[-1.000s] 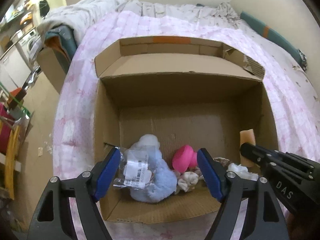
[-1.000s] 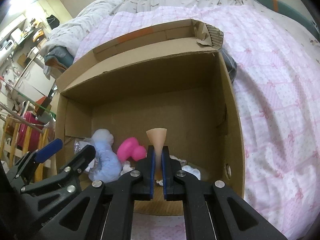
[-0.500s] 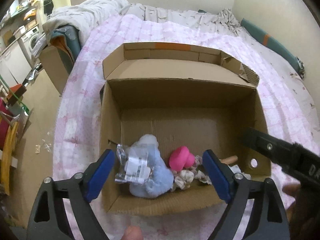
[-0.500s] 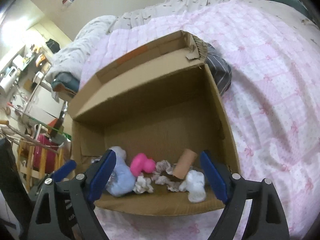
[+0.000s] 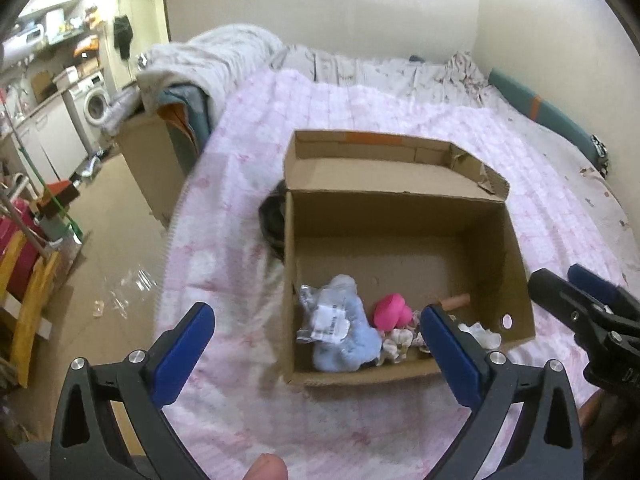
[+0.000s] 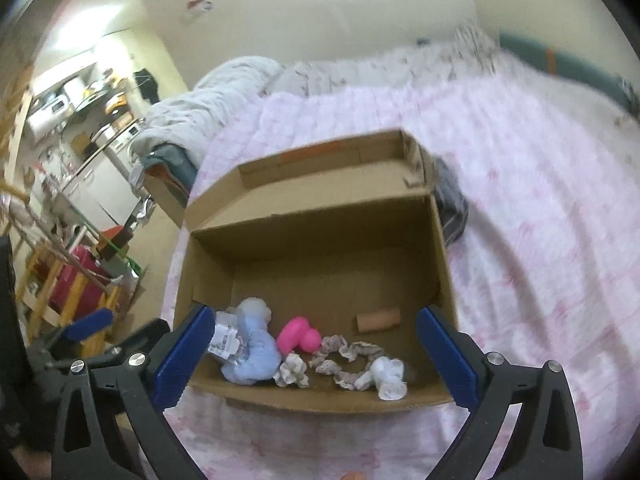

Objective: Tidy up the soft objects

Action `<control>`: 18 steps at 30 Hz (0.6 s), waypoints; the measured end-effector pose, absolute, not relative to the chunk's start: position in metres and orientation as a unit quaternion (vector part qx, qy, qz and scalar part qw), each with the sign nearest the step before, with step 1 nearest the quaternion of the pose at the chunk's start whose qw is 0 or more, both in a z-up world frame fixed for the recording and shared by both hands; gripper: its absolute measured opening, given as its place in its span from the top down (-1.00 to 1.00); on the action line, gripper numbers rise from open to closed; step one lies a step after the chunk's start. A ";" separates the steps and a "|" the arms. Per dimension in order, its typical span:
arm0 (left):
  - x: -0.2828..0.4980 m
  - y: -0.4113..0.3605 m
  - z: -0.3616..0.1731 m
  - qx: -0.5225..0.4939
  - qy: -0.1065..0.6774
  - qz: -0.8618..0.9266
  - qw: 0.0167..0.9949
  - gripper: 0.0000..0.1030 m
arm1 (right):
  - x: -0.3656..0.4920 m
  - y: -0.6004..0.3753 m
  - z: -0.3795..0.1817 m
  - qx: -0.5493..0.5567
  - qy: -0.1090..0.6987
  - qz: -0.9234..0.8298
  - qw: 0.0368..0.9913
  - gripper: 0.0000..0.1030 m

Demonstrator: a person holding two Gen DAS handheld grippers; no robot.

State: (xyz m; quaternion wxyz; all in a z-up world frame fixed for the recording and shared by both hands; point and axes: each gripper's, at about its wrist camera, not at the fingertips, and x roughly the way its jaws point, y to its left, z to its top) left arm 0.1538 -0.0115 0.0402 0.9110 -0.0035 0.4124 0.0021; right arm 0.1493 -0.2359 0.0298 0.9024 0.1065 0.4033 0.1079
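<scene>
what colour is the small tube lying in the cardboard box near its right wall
Tan, a peachy beige. The small tube shows best in the right wrist view, lying on the floor of the cardboard box.

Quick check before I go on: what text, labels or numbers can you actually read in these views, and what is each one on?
"DA", cut off by the frame edge: raised letters on the body of the right tongs, seen from the left wrist.
White sticker with a barcode on the clear bag around the light blue plush: print too small and blurred to read.
Cardboard box: no readable print.
</scene>
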 end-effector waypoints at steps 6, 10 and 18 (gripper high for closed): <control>0.114 0.002 0.051 -0.019 0.392 0.008 0.920 -0.99 | 0.109 -0.231 0.049 0.075 0.370 0.108 0.920 -1.00; 0.090 0.006 0.043 -0.020 0.401 -0.002 0.916 -0.99 | 0.087 -0.234 0.041 0.090 0.389 0.107 0.911 -1.00; 0.063 -0.010 0.035 0.012 0.394 -0.018 0.919 -0.99 | 0.059 -0.235 0.025 0.101 0.403 0.095 0.905 -1.00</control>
